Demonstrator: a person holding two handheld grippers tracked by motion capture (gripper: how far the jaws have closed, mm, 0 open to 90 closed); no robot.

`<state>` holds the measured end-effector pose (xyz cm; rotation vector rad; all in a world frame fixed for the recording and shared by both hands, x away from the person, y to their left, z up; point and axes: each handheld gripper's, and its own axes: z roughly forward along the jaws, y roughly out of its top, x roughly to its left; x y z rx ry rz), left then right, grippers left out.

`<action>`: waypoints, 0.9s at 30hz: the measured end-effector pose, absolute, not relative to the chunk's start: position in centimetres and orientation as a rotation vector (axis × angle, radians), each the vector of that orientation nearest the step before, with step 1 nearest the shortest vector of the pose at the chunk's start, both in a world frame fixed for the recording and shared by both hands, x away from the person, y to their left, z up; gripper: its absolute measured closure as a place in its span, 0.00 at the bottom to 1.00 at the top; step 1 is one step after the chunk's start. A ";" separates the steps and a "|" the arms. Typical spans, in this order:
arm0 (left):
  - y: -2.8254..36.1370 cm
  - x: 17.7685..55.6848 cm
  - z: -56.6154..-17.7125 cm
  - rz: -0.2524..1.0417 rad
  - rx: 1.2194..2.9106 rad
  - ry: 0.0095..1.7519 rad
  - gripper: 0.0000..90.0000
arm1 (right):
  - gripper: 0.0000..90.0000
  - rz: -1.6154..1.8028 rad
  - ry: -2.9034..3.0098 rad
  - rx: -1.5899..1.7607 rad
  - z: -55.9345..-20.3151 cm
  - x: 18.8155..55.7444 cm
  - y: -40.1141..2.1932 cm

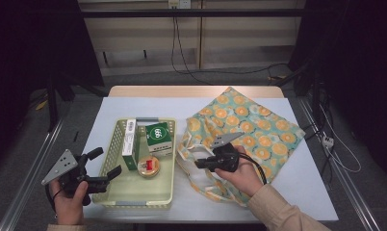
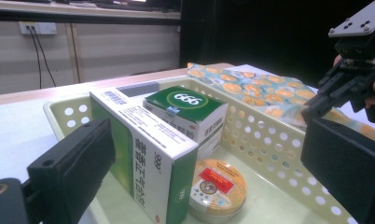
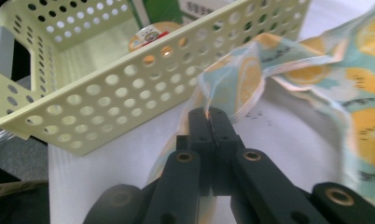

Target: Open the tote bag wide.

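The green top of the smaller box in the basket carries "666" in white inside an oval ring; the same number shows on it in the high view. The tall green-and-white box bears a column of green Chinese characters down its white face, a small "999" beneath them, fine print too small to read, and a barcode at its far end. The round tin has a red label with unreadable characters.

Right claw clamped, left claw agape
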<state>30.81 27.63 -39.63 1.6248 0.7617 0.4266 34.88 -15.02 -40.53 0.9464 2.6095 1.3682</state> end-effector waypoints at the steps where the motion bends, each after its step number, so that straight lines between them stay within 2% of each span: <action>1: 27.7 30.8 -39.7 0.428 1.627 0.761 0.03 | 1.00 1.373 2.602 0.953 -40.4 35.0 -15.3; 16: 27.6 30.8 -39.6 0.428 1.631 0.760 0.03 | 1.00 1.253 2.430 1.082 -38.9 37.5 -22.4; 27: 27.6 30.9 -39.7 0.426 1.630 0.762 0.03 | 1.00 1.167 2.306 1.251 -40.0 39.5 -28.2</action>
